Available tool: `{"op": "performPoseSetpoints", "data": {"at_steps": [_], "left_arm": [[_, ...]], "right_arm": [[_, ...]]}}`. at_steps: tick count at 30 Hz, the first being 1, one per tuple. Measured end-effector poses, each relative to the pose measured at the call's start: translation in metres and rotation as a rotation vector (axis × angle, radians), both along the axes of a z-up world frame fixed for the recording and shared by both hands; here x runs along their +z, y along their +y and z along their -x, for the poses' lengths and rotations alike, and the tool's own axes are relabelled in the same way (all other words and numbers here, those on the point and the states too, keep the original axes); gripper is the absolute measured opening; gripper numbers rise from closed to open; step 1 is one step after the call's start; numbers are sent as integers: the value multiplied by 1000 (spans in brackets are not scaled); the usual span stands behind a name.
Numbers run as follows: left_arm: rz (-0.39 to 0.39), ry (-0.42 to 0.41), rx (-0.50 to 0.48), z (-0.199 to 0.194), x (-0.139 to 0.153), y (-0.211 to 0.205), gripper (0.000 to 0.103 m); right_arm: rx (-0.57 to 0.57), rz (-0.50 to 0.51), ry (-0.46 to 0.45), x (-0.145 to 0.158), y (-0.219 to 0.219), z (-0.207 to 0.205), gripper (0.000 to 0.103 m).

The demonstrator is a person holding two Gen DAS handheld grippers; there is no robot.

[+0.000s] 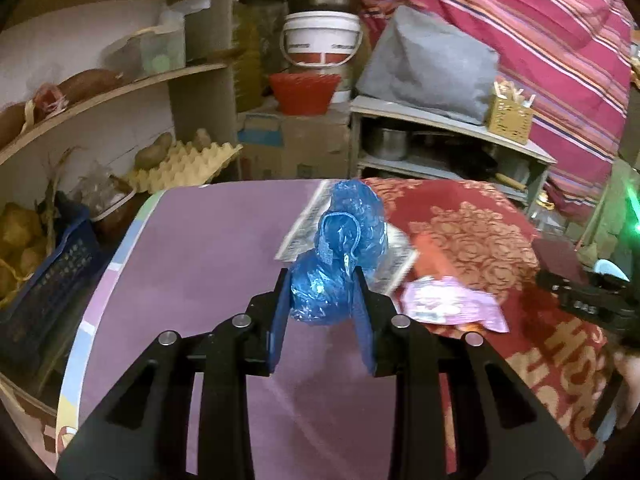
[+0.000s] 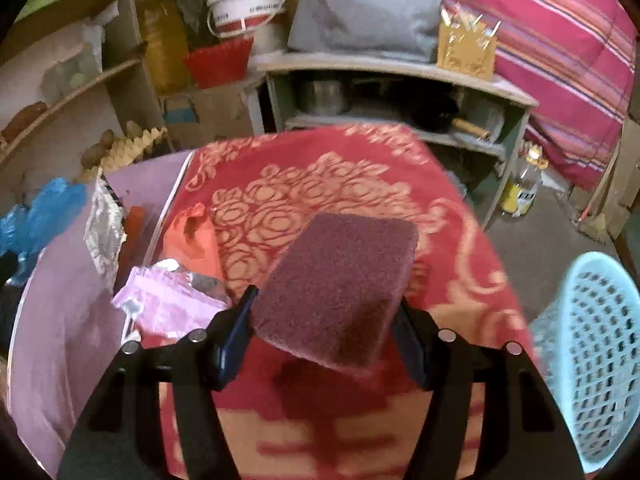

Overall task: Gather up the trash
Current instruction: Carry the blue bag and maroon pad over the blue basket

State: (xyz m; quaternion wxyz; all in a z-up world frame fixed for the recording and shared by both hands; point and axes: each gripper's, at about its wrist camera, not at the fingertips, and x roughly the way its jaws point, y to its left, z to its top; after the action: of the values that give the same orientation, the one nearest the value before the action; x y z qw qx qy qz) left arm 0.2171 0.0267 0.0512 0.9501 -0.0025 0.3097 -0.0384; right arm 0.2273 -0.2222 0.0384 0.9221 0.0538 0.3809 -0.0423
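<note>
Left wrist view: the left hand-held gripper grasps a crumpled blue plastic bag between its two fingers, above the purple part of the surface. The curved edge of the surface runs from 7 o'clock up to 11 o'clock, and beyond it stands a dark blue crate with potatoes. The purple area at 9 o'clock of the bag is bare. Behind the bag a printed wrapper lies flat. At 3 o'clock a pink wrapper lies on the red patterned cloth, and the other hand-held gripper shows at the right border.

In the right wrist view the right hand-held gripper is clenched on a maroon scouring pad, which it holds tilted above the red cloth. The pink wrapper lies at 9 o'clock of it, just beside an orange wrapper. A light blue plastic basket stands at 4 o'clock, past the right edge of the cloth, with open grey floor behind it. At 12 o'clock there is a grey shelf unit with pots, a white bucket and a striped blanket.
</note>
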Motion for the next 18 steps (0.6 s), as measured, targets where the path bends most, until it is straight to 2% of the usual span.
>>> {"op": "performPoseSetpoints", "data": {"at_steps": [6,12,18], "left_arm": [[23,-17,-61,10,8,-36,29],[15,-22,-113,18,7,-80,29],[19,-36,-201,27,12,-142,29]], "right_arm": [[-30,21,-67,24,-54,38,63],[-84,15,-72,25,-114,67,63],[-121,25,-63,20,-159,91,63]]}}
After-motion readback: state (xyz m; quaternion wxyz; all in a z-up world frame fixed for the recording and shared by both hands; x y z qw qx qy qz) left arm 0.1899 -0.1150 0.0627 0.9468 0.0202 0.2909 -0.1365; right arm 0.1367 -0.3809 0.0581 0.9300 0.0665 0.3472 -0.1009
